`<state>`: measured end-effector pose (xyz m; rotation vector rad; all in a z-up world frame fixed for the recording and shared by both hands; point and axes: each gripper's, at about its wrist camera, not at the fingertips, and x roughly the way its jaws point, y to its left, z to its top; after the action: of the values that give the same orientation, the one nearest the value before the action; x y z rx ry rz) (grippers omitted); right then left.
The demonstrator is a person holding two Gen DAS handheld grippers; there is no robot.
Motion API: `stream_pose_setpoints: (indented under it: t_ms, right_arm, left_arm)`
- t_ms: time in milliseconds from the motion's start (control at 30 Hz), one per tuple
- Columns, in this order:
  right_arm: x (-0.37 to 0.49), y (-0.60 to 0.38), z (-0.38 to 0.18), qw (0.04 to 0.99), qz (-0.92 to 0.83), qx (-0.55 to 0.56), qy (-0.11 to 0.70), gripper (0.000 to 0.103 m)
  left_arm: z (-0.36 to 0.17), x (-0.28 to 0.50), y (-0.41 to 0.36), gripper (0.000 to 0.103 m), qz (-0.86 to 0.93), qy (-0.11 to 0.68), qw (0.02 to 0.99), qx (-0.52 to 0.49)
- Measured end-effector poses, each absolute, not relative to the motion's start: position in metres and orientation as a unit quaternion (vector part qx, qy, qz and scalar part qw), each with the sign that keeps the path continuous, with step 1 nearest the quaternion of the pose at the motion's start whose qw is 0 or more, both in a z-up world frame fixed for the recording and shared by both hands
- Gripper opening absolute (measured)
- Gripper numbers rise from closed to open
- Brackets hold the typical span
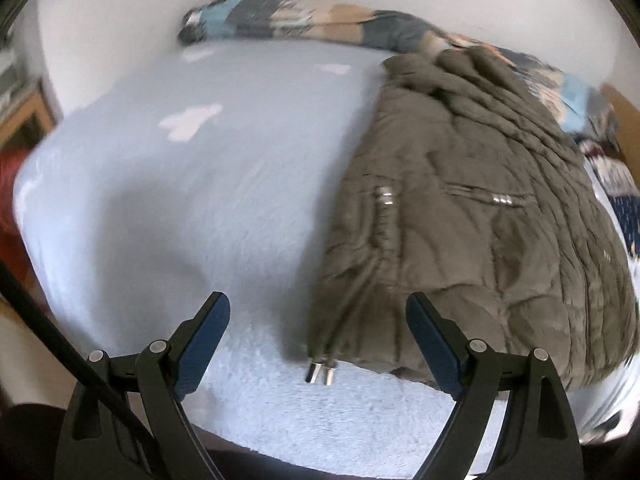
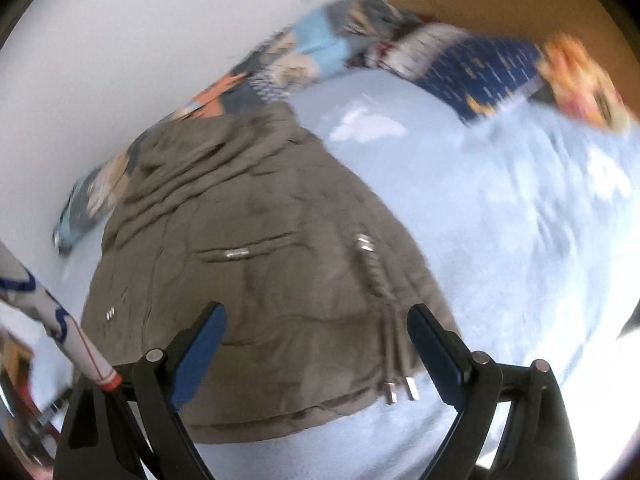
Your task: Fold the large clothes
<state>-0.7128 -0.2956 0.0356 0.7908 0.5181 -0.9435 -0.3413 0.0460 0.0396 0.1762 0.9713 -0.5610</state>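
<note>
A grey-brown quilted jacket (image 1: 460, 220) lies folded on a light blue bed sheet (image 1: 180, 208). It shows in the right wrist view (image 2: 260, 272) too. Two drawcords with metal tips (image 1: 321, 372) hang over its near hem onto the sheet; they also show in the right wrist view (image 2: 400, 390). My left gripper (image 1: 318, 320) is open and empty, above the jacket's near left corner. My right gripper (image 2: 316, 328) is open and empty, above the jacket's near hem.
A patterned blanket (image 1: 320, 20) lies bunched along the far edge of the bed against a white wall. A dark blue patterned pillow (image 2: 488, 76) and an orange item (image 2: 580, 80) lie at the head of the bed. A striped rod (image 2: 60, 320) crosses the lower left.
</note>
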Motion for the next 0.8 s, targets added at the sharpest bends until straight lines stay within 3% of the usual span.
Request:
stream_pose_setpoints:
  t_ms: [433,600,800]
  right_arm:
    - [-0.738,-0.31,0.033,0.752,-0.484,0.395,0.212,0.095]
    - [-0.758,-0.313,0.025,0.734,-0.496,0.417,0.202,0.095]
    - [-0.775,-0.317,0.013,0.715,-0.495,0.457,0.187,0.095]
  left_arm:
    - [0.022,-0.325,0.058,0.087,-0.302,0.519,0.799,-0.021]
    - [0.025,-0.339,0.043,0.08,-0.337,0.514,0.789,0.001]
    - [0.028,-0.358,0.028,0.08,-0.356,0.492,0.793,0.047]
